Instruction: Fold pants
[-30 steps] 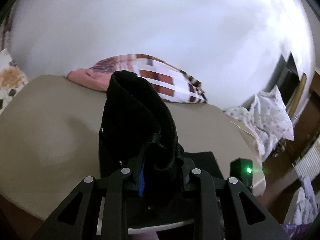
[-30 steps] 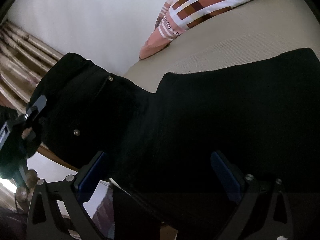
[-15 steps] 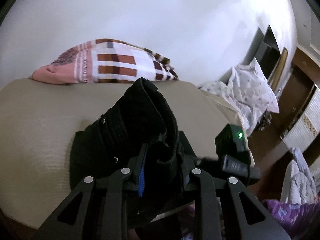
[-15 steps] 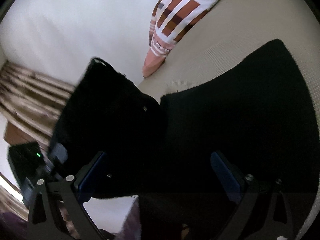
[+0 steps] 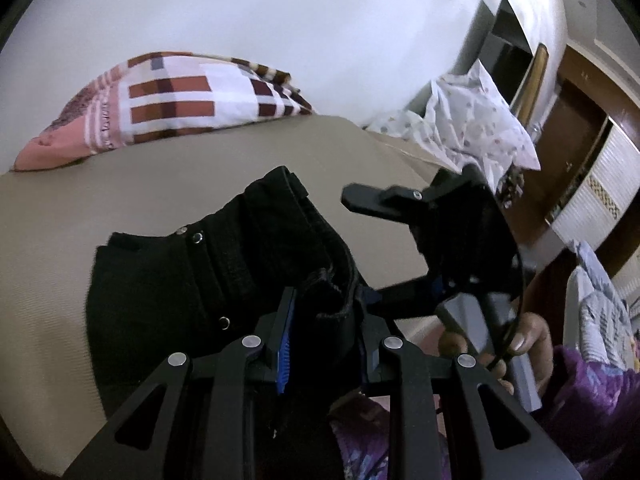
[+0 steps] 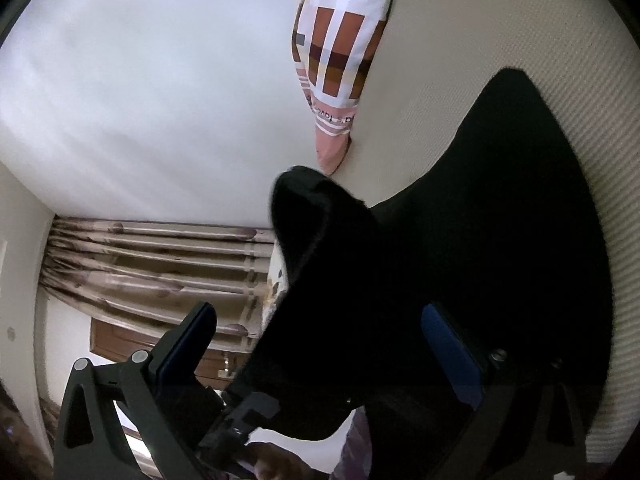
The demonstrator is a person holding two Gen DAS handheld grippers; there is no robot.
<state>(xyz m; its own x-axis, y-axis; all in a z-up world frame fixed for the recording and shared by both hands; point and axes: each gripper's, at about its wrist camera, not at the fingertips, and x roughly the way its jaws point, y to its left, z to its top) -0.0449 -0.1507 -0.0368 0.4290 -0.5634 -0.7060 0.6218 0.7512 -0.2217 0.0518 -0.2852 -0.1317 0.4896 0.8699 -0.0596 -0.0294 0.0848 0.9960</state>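
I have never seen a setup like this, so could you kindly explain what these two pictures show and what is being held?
There is no robot here: a person carries a two-finger tool in each hand, each with a fisheye camera looking along its fingers. In the left-wrist picture, the left tool is closed on a bunched edge of the black pants, which lie on a beige bed. The right tool appears there too, at the right. In the right-wrist picture, the right tool is open, its fingers apart on either side of the pants. A checked pillow lies at the far edge of the bed by the white wall.
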